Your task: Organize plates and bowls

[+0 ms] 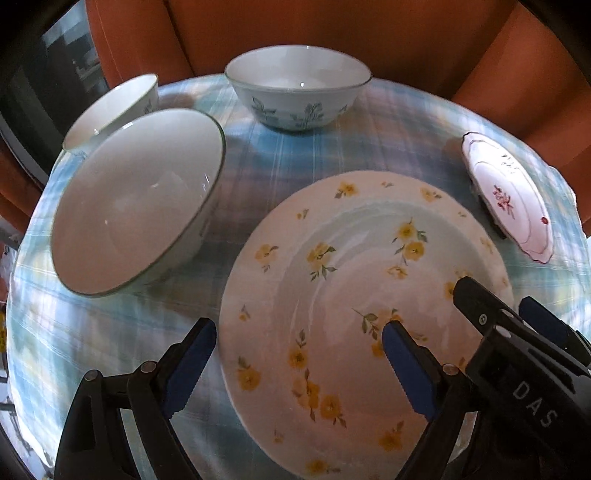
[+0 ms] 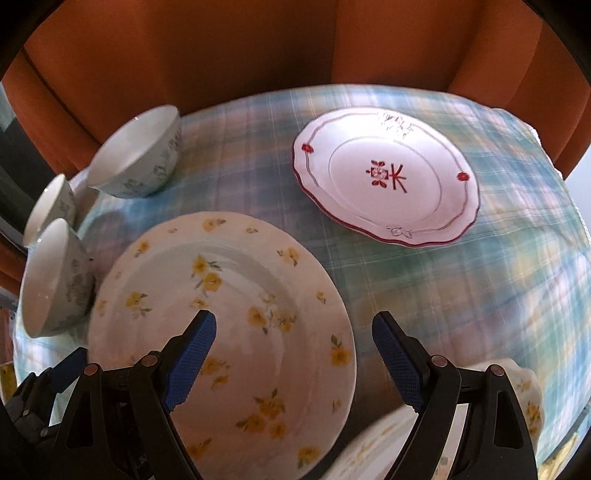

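Note:
A large plate with yellow flowers (image 1: 351, 258) (image 2: 221, 295) lies on the plaid-covered table (image 1: 332, 147) (image 2: 480, 295). My left gripper (image 1: 299, 339) hangs open above the plate's left rim, one finger outside the plate and one over it. My right gripper (image 2: 293, 325) (image 1: 506, 306) is open above the plate's right rim in the same way. Neither holds anything. A white plate with a red rim (image 2: 384, 173) (image 1: 506, 199) lies further right. Three white bowls with blue-grey flowers stand at the left and back: a near one (image 1: 136, 199) (image 2: 51, 280), a small one (image 1: 110, 110) (image 2: 51, 206) and a far one (image 1: 295, 92) (image 2: 136, 151).
Part of another yellow-flowered plate (image 2: 517, 398) shows under my right gripper at the table's near right edge. Orange upholstered seats (image 1: 332, 33) (image 2: 258, 55) ring the far side of the round table. Bare cloth shows between the two plates.

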Demonstrator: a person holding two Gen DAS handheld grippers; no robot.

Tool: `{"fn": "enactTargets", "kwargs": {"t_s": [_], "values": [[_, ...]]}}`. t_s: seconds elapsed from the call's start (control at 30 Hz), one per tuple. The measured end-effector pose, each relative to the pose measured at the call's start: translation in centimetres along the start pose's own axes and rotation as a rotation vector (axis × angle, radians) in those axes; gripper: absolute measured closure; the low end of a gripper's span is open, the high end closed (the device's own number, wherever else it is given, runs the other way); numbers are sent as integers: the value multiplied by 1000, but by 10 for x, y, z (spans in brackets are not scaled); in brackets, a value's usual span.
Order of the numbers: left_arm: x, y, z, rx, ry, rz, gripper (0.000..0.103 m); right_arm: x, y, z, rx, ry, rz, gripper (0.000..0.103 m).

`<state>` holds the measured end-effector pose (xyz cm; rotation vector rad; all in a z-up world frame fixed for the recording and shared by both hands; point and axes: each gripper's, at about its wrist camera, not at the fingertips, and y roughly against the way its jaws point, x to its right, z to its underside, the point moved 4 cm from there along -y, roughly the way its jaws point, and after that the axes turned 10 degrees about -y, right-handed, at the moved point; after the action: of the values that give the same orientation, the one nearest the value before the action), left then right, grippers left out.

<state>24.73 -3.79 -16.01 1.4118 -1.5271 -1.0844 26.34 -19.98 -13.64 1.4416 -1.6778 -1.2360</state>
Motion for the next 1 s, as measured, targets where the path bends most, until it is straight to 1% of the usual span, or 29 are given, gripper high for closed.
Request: {"fn": "enactTargets", "kwargs": {"t_s": [0.07, 0.17, 0.27, 0.33, 0.43, 0.63, 0.77, 0.93, 1.0], "values": [[0, -6, 0, -12, 1, -2, 12, 0, -7, -1, -20, 6, -10, 22], [1, -14, -1, -32, 6, 9, 16, -2, -16, 0, -43, 15, -5, 26], [3, -15, 1, -34, 3, 27, 20, -4, -18, 1, -43, 27, 19, 28], [4, -13, 3, -38, -3, 21, 22, -5, -18, 1, -44, 33, 27, 28], [2, -8, 9, -35, -15, 14, 22, -7, -14, 5, -49, 39, 29, 28], [-5, 5, 31, -33, -57, -2, 22, -8, -3, 28, -83, 14, 22, 29], [-12, 12, 50, -35, -86, -22, 23, -13, 6, 50, -94, 23, 18, 29], [-24, 20, 75, -76, -82, -23, 23, -23, 19, 77, -109, 32, 9, 29], [-30, 24, 87, -90, -101, -25, 23, -28, 22, 91, -138, 47, 5, 29]]}}
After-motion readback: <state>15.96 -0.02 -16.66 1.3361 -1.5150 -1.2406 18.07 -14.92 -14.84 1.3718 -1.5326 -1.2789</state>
